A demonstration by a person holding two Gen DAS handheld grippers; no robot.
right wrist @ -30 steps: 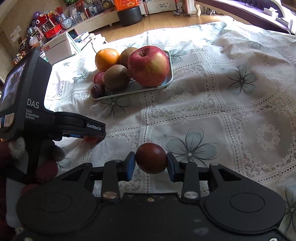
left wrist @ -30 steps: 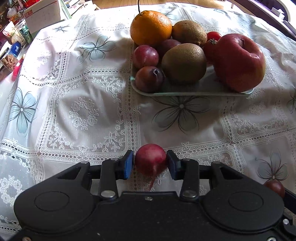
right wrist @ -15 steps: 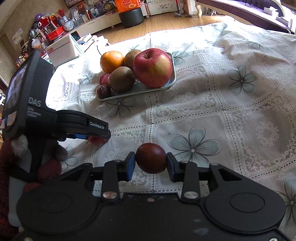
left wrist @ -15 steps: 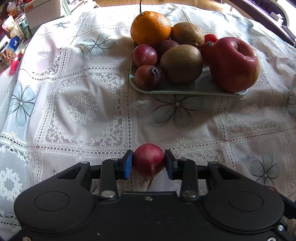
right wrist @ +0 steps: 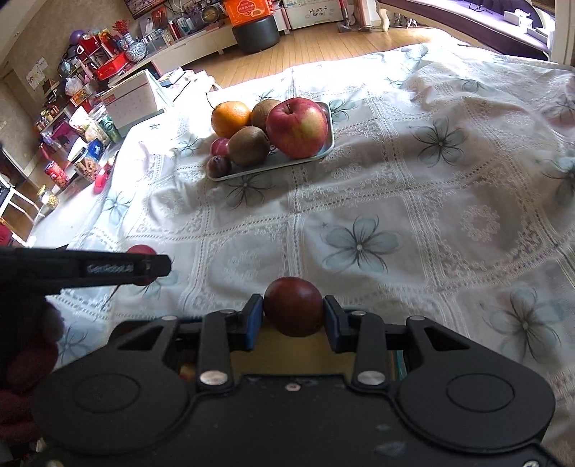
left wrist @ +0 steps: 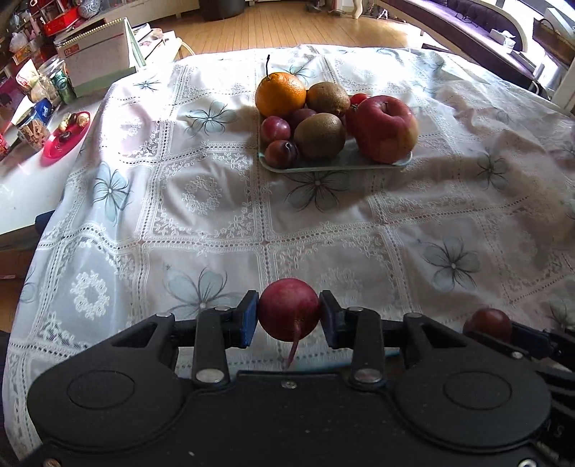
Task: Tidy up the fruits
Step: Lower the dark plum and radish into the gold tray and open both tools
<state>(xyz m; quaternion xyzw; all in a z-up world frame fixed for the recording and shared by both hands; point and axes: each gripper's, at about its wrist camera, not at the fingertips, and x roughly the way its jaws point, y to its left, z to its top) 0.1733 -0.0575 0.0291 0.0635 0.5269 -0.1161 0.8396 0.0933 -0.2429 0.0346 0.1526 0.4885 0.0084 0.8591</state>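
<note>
Both claws pinch small fruit: the left claw (left wrist: 289, 318) a round red radish-like fruit (left wrist: 288, 311), the right claw (right wrist: 293, 316) a dark plum (right wrist: 293, 304). The pale green fruit tray (left wrist: 345, 166) lies straight ahead, well apart, slightly nearer the left.

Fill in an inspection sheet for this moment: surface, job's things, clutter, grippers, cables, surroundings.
Surface: white lace tablecloth with grey flower prints, wrinkled at the right.
Job's things: pale tray holding an orange, two kiwis, an apple, plums and a small tomato.
Clutter: nothing seen on the cloth.
Grippers: left gripper shut on a red radish; right gripper shut on a dark plum; both held well short of the tray.
Cables: nothing seen.
Surroundings: side counter crowded with jars and boxes, wooden floor, black stool.
</note>
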